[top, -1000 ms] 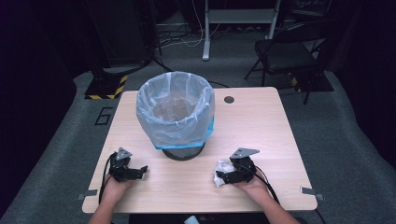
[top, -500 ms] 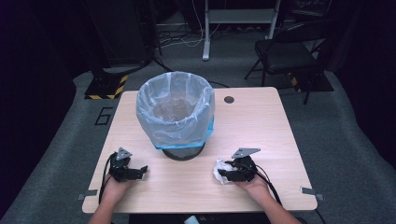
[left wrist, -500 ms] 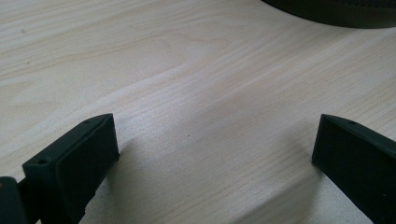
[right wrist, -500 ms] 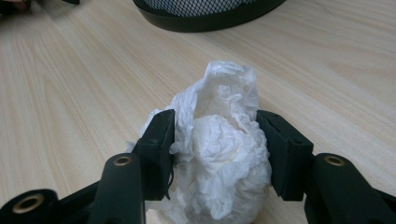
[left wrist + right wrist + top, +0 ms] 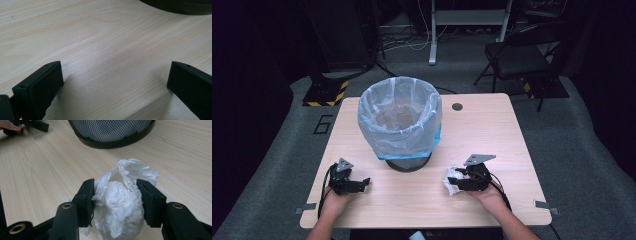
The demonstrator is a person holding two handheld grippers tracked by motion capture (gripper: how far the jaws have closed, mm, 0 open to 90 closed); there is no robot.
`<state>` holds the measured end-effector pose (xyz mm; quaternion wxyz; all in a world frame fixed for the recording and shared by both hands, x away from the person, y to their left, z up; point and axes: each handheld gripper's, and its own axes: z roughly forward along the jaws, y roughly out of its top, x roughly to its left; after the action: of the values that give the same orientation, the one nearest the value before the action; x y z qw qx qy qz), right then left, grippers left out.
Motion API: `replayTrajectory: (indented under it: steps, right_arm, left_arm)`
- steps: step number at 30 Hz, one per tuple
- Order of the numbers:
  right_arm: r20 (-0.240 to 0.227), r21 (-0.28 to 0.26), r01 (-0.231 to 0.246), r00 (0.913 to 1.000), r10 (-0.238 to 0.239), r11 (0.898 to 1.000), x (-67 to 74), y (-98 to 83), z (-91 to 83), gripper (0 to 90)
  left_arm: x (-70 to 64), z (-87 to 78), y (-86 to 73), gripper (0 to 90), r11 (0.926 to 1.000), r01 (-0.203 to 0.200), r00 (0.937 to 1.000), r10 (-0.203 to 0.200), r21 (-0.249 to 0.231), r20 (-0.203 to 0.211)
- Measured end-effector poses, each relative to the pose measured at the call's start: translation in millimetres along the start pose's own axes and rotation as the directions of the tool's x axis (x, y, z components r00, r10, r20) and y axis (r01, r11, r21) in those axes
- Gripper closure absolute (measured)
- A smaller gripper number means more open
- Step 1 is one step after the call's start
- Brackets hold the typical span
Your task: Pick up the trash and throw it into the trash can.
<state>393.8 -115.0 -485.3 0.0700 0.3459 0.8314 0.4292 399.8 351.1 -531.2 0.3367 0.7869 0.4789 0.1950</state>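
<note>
A crumpled white tissue (image 5: pixel 120 202) lies on the wooden table (image 5: pixel 492 135), at the front right in the high view (image 5: pixel 452 183). My right gripper (image 5: pixel 115 192) is shut on it, one black jaw pressing each side of the wad. A mesh waste bin (image 5: pixel 400 120) lined with a pale blue bag stands mid-table, just beyond both grippers. Its black base (image 5: pixel 112 135) is close ahead in the right gripper view. My left gripper (image 5: pixel 116 77) rests open on the bare wood at the front left (image 5: pixel 360 184), with nothing between its jaws.
The bin's dark base rim (image 5: pixel 180 5) crosses the top right of the left gripper view. A round cable hole (image 5: pixel 457 106) sits in the table behind the bin. On the floor beyond the table stand a black chair (image 5: pixel 517 55) and a desk frame (image 5: pixel 462 20).
My right gripper has shifted very slightly at the tissue. The left gripper and the bin have not moved.
</note>
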Motion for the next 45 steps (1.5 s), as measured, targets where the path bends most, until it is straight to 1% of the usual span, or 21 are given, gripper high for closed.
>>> replayTrajectory:
  steps: [4, 5, 6, 7, 10, 14, 17, 18, 20, 22, 23, 27, 29, 32, 35, 36, 39, 40, 41, 45]
  right_arm:
    - [-0.009, -0.012, -0.002, 1.0, 0.002, 1.0, 0.6, 5.2, -3.9, 49.7]
    - [-0.021, -0.013, 0.001, 0.9998, -0.001, 1.0, 1.2, 9.3, -5.3, 49.6]
    - [-0.021, -0.013, 0.001, 0.9998, -0.001, 1.0, 1.2, 9.3, -5.3, 49.6]
    - [-0.026, -0.018, 0.005, 0.9996, -0.005, 1.0, 2.4, 14.4, -7.1, 49.7]
    - [-0.037, -0.023, 0.0, 0.9993, -0.001, 1.0, 3.4, 21.5, -10.6, 49.7]
    - [-0.053, -0.033, 0.004, 0.9986, -0.006, 0.999, 4.0, 32.3, -17.1, 49.7]
    - [-0.06, -0.036, 0.003, 0.9982, -0.005, 0.999, 5.5, 37.0, -20.4, 49.7]
    - [-0.065, -0.037, 0.012, 0.9978, -0.015, 0.999, 6.9, 41.7, -23.7, 49.7]
    - [-0.073, -0.039, 0.013, 0.9972, -0.015, 0.999, 8.4, 45.3, -26.4, 49.8]
    - [-0.074, -0.039, 0.016, 0.9971, -0.019, 0.999, 9.2, 47.5, -27.9, 49.9]
    - [-0.079, -0.041, 0.02, 0.9966, -0.023, 0.999, 11.1, 52.5, -31.4, 49.9]
    - [-0.082, -0.039, 0.031, 0.9961, -0.034, 0.999, 13.5, 59.2, -35.7, 49.9]
    - [-0.088, -0.046, 0.043, 0.995, -0.047, 0.998, 15.9, 67.4, -40.6, 49.7]
    - [-0.093, -0.06, 0.043, 0.9944, -0.049, 0.997, 17.1, 74.3, -45.4, 49.6]
    - [-0.096, -0.07, 0.048, 0.9939, -0.054, 0.996, 17.9, 81.8, -50.5, 49.6]
    - [-0.096, -0.07, 0.048, 0.9939, -0.054, 0.996, 17.9, 81.8, -50.5, 49.6]
    - [-0.097, -0.07, 0.059, 0.9932, -0.065, 0.996, 18.3, 91.9, -56.2, 49.7]
    - [-0.097, -0.07, 0.059, 0.9932, -0.065, 0.996, 18.3, 91.9, -56.2, 49.7]
    - [-0.1, -0.074, 0.061, 0.9927, -0.068, 0.995, 17.9, 97.4, -59.6, 49.6]
    - [-0.102, -0.084, 0.061, 0.9923, -0.07, 0.995, 16.7, 106.3, -65.6, 49.7]
  left_arm:
    - [0.0, 0.0, 0.0, 0.1, 1.0, 0.0, 1.0, 0.0, 0.0, 0.0]
    - [0.0, 0.0, 0.0, 0.1, 1.0, 0.0, 1.0, 0.0, 0.0, 0.0]
    - [0.0, 0.0, 0.0, 0.1, 1.0, 0.0, 1.0, 0.0, 0.0, 0.0]
    - [0.0, 0.0, 0.0, 0.1, 1.0, 0.0, 1.0, 0.0, 0.0, 0.0]
    - [0.1, 0.1, 0.0, 0.1, 1.0, -0.002, 1.0, 0.002, -0.002, -0.001]
    - [0.1, 0.0, 0.0, 0.1, 1.0, -0.003, 1.0, 0.003, -0.001, -0.001]
    - [0.1, 0.0, 0.0, 0.1, 1.0, -0.003, 1.0, 0.003, -0.002, -0.002]
    - [0.0, 0.0, 0.0, 0.1, 1.0, -0.002, 1.0, 0.002, 0.0, 0.0]
    - [-0.1, 0.0, 0.0, 0.1, 1.0, 0.0, 1.0, 0.0, 0.0, 0.0]
    - [0.1, 0.1, 0.0, 0.1, 1.0, -0.002, 1.0, 0.002, -0.002, -0.001]
    - [-0.1, -0.1, -0.1, 0.1, 1.0, -0.001, 1.0, 0.001, 0.0, 0.0]
    - [0.1, 0.1, 0.0, 0.1, 1.0, -0.002, 1.0, 0.002, -0.002, -0.001]
    - [0.1, 0.1, 0.0, 0.1, 1.0, -0.002, 1.0, 0.002, -0.002, -0.001]
    - [0.1, 0.1, 0.0, 0.1, 1.0, -0.002, 1.0, 0.002, -0.002, -0.001]
    - [0.1, 0.1, 0.0, 0.1, 1.0, -0.002, 1.0, 0.002, -0.002, -0.001]
    - [0.1, 0.1, 0.0, 0.1, 1.0, -0.002, 1.0, 0.002, -0.002, -0.001]
    - [-0.1, 0.0, 0.0, 0.1, 1.0, -0.001, 1.0, 0.001, 0.0, 0.0]
    - [-0.1, 0.0, 0.0, 0.1, 1.0, -0.001, 1.0, 0.001, 0.0, 0.0]
    - [0.1, 0.1, 0.0, 0.1, 1.0, -0.002, 1.0, 0.002, -0.002, -0.001]
    - [0.1, 0.0, 0.0, 0.1, 1.0, -0.003, 1.0, 0.003, -0.001, -0.001]
